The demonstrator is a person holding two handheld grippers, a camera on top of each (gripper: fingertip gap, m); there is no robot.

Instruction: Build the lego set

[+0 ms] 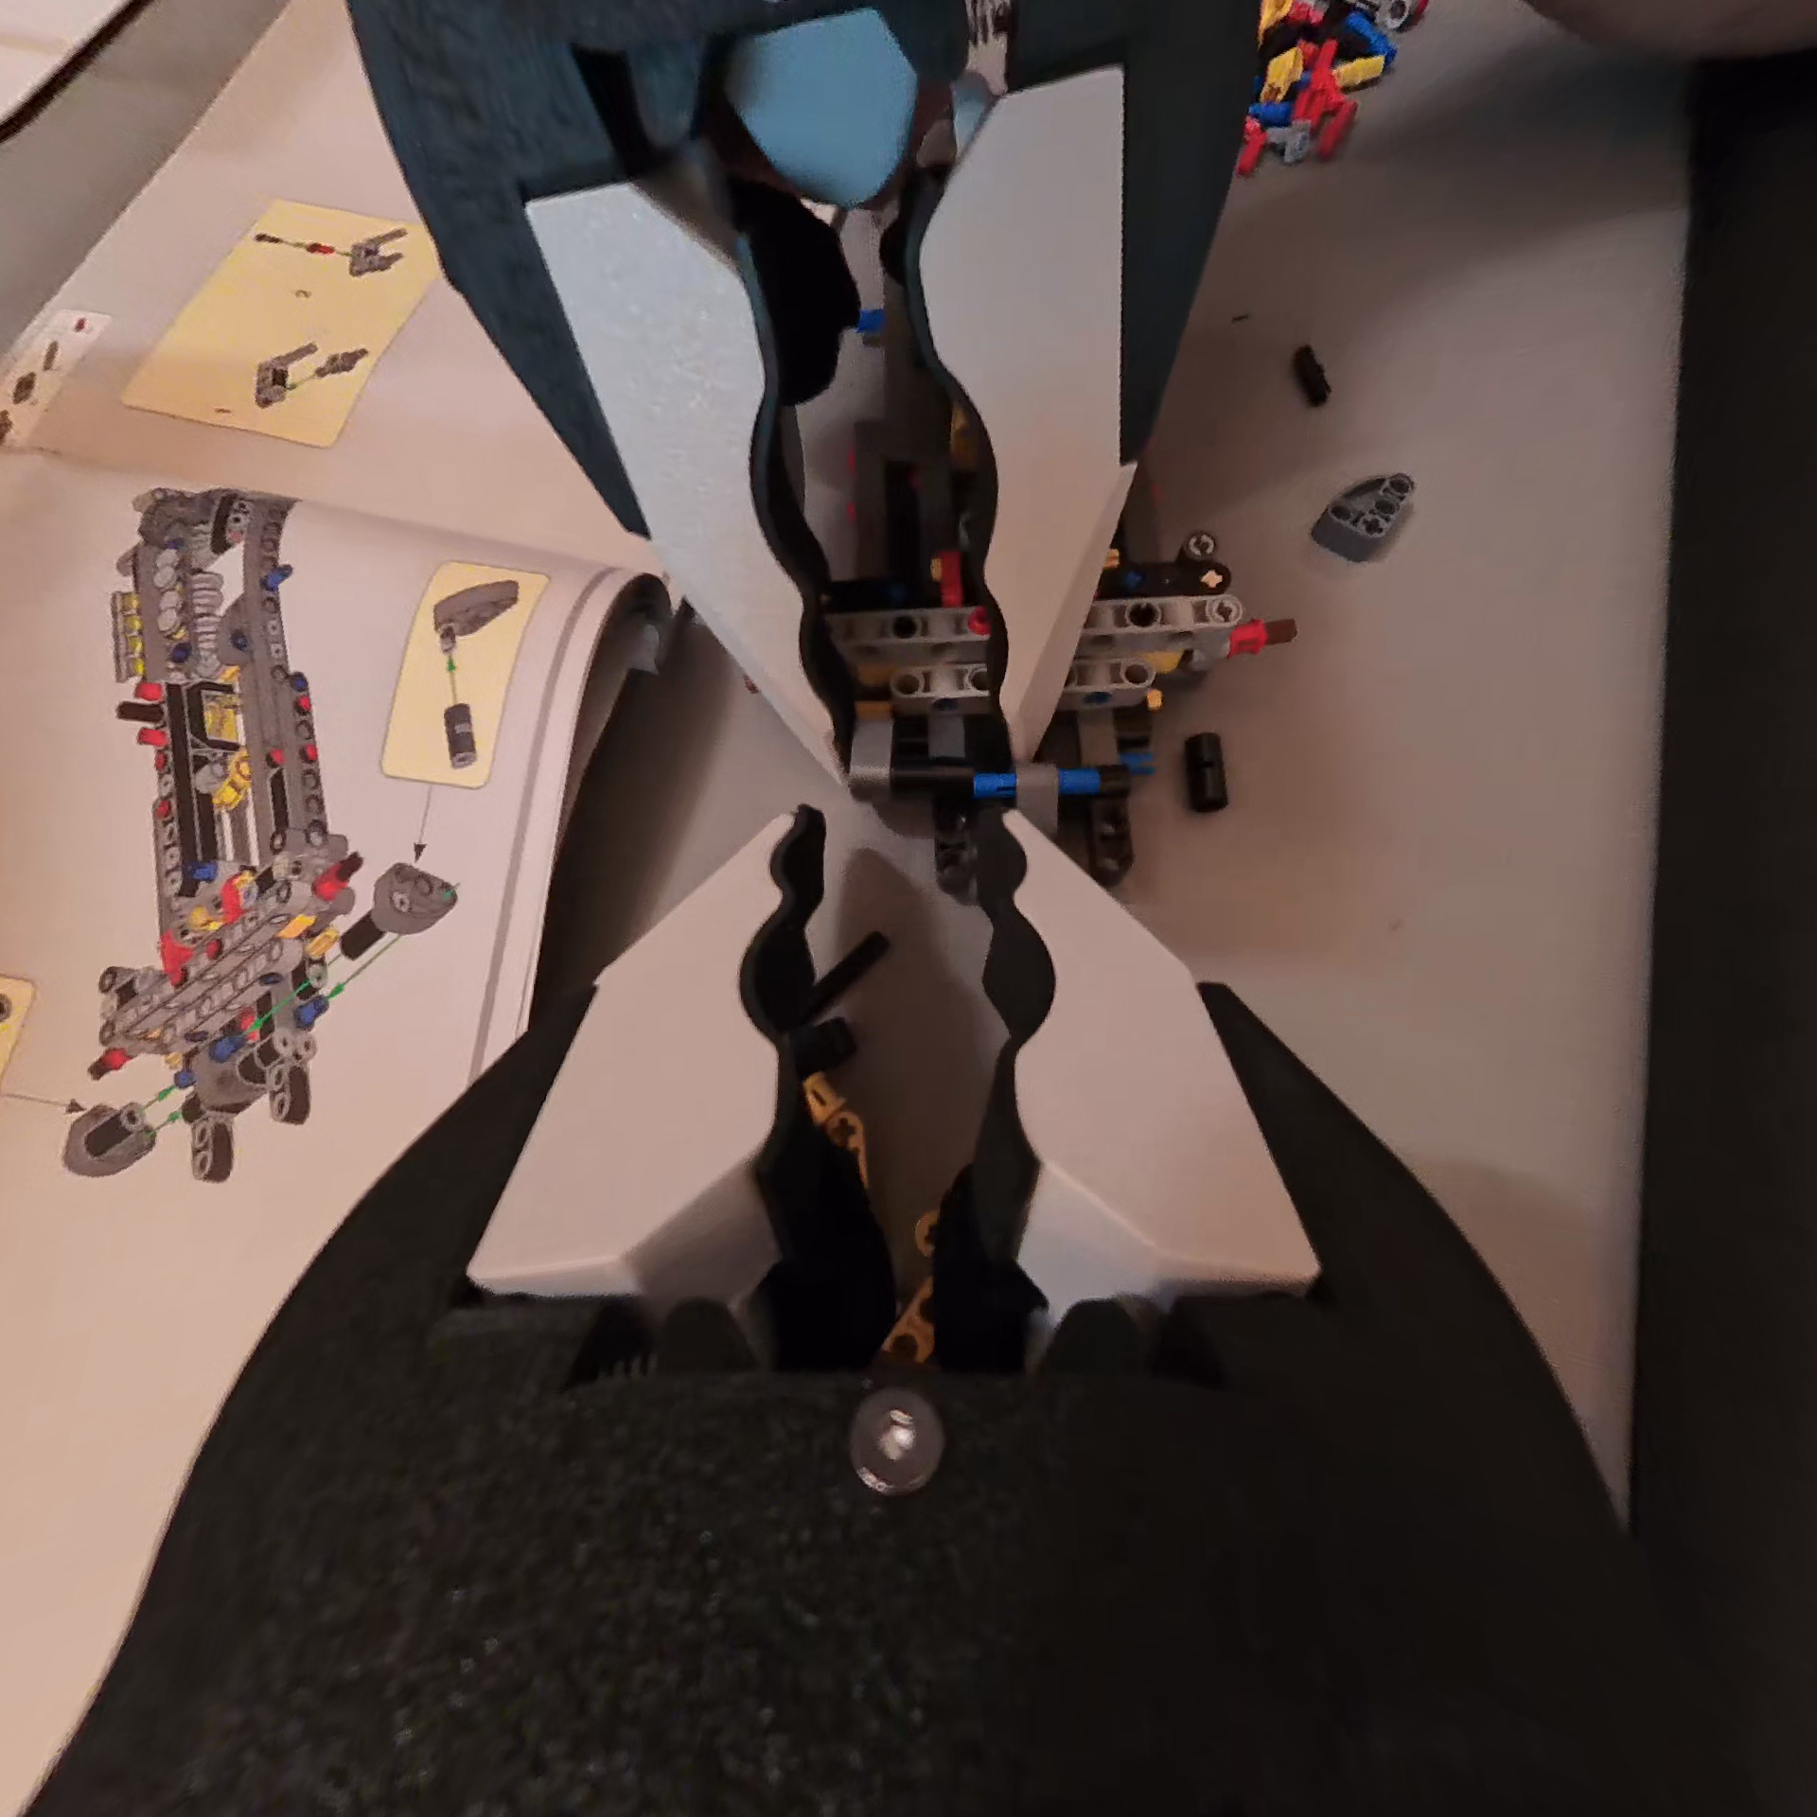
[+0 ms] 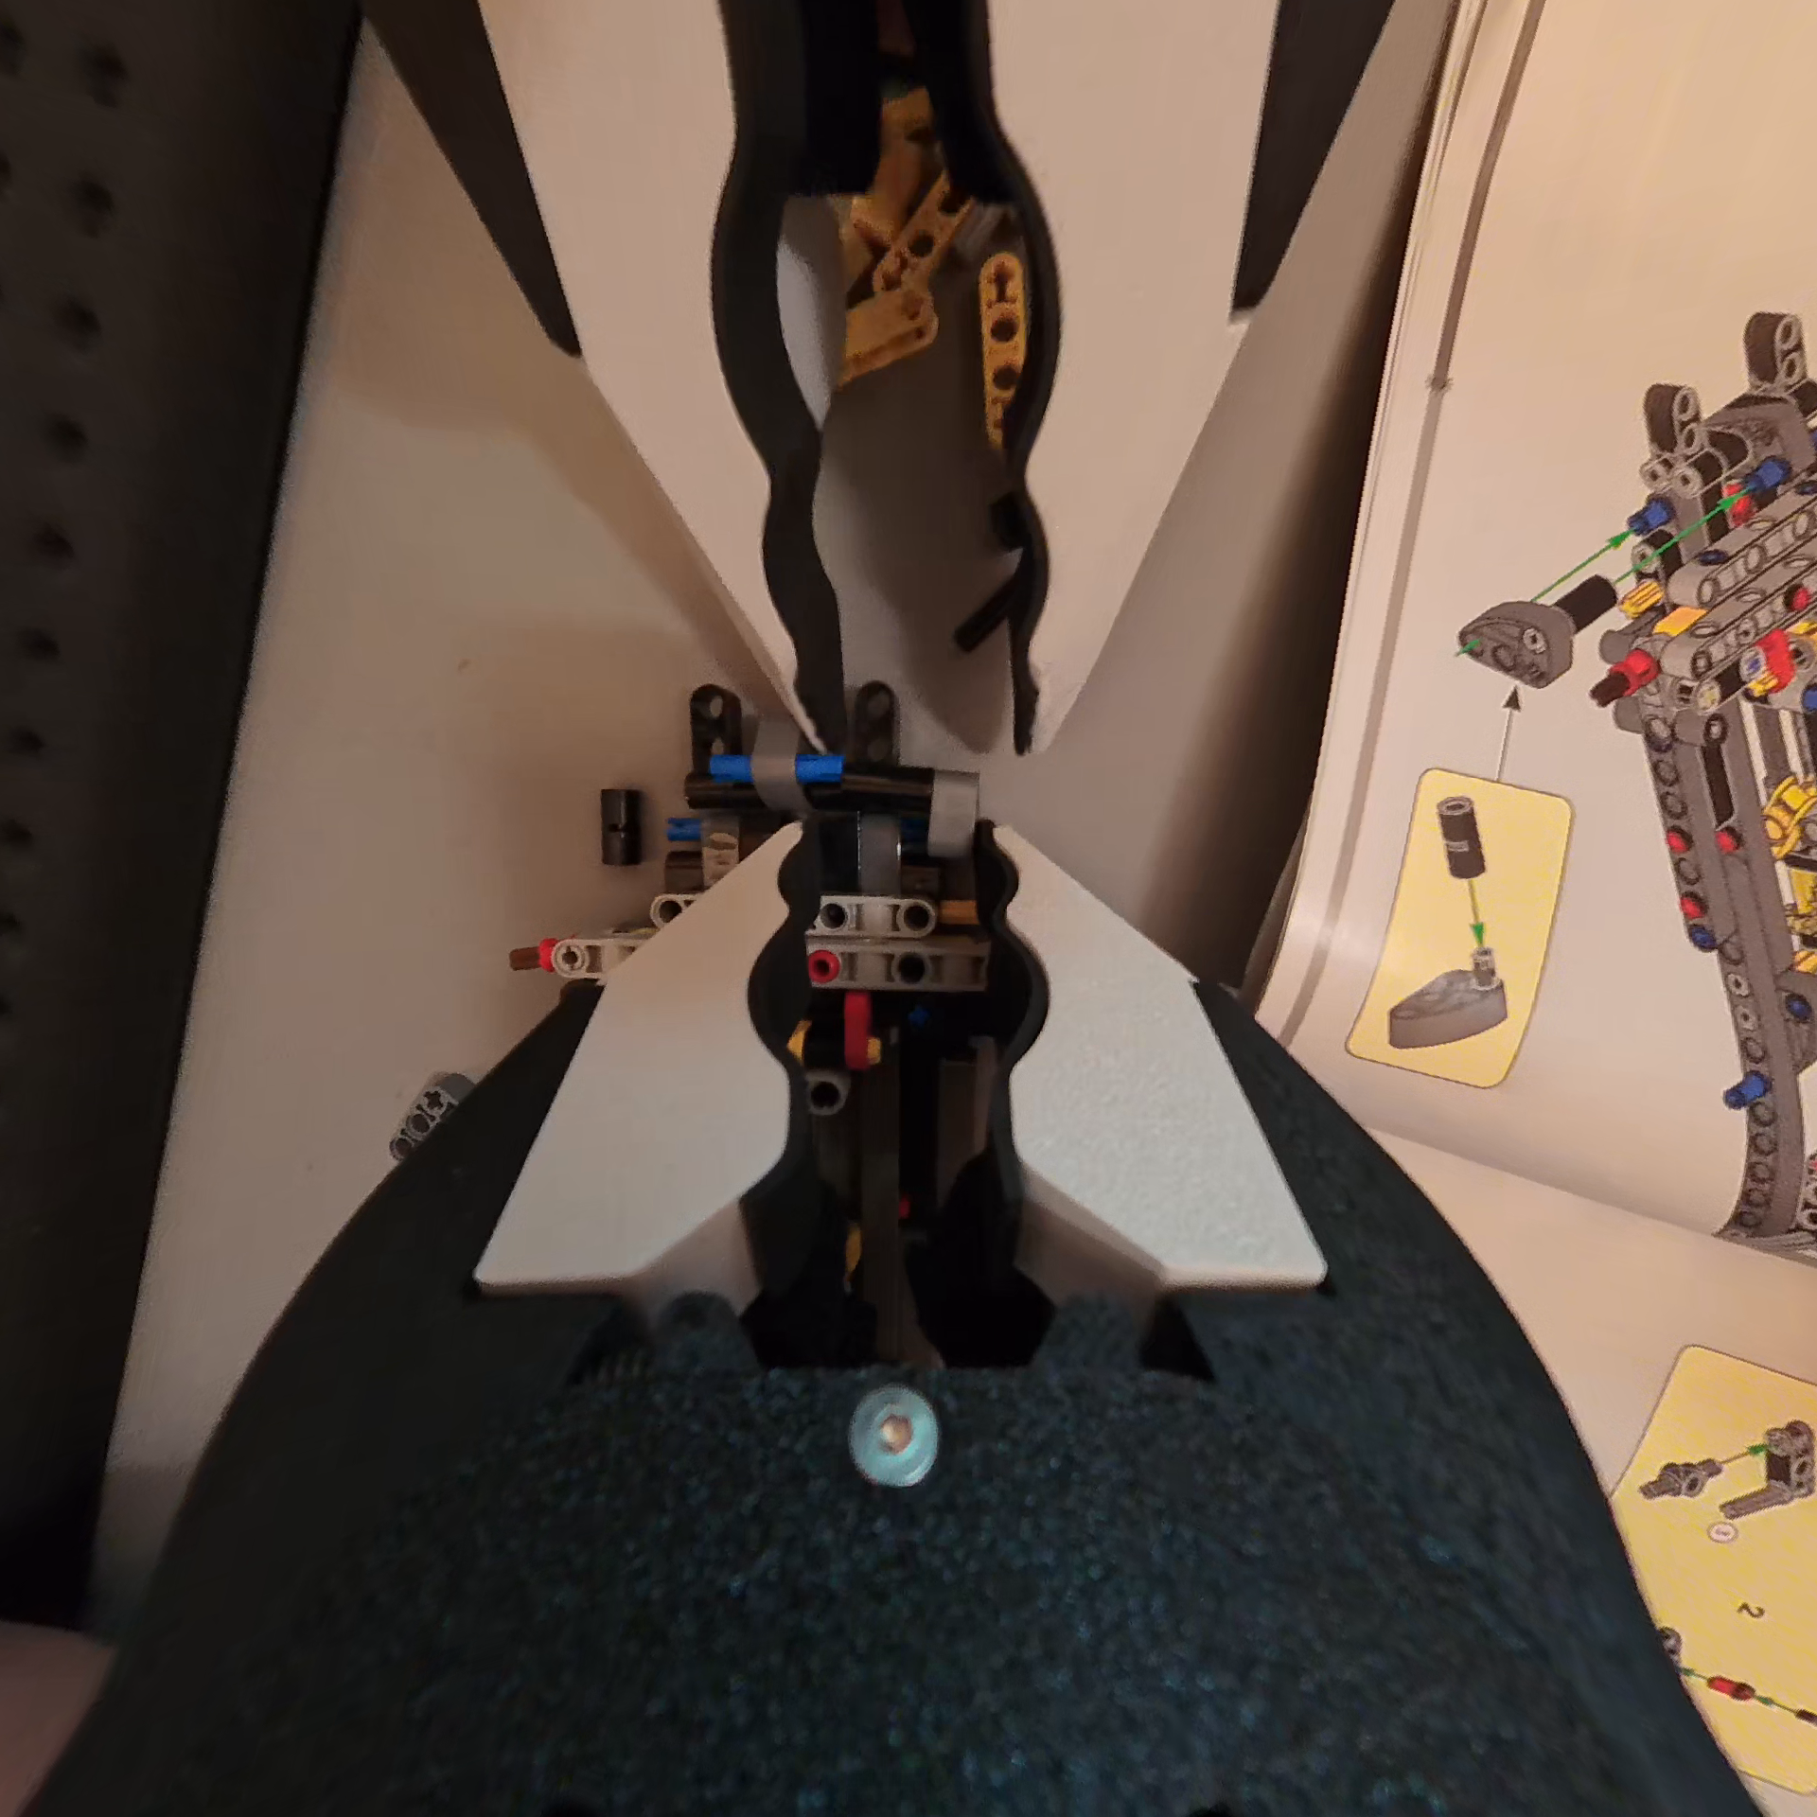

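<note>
The partly built lego assembly [image 1: 909,629] of grey, black, red and blue beams lies on the white table. It also shows in the right wrist view [image 2: 900,968]. My right gripper [image 2: 890,836] is shut on it, jaws along both sides, and enters the left wrist view from above [image 1: 934,767]. My left gripper [image 1: 900,821] is open and empty, tips right at the assembly's front black axle with blue pins [image 1: 1042,782]. In the right wrist view it [image 2: 924,742] comes from above, tip to tip with mine.
The open instruction booklet [image 1: 246,787] lies beside the work [image 2: 1622,688]. Loose on the table: a black connector [image 1: 1206,772], a grey curved piece [image 1: 1365,516], a black pin [image 1: 1311,374], yellow beams [image 2: 885,275], a black axle [image 1: 846,968], a pile of pieces [image 1: 1308,79]. A dark panel [image 2: 98,590] borders the table. My two grippers' fingertips are within a few centimetres of each other. My right tips are roughly 4 cm from the black connector [image 1: 1206,772]. Seen from the right wrist view [image 2: 615,817] as well.
</note>
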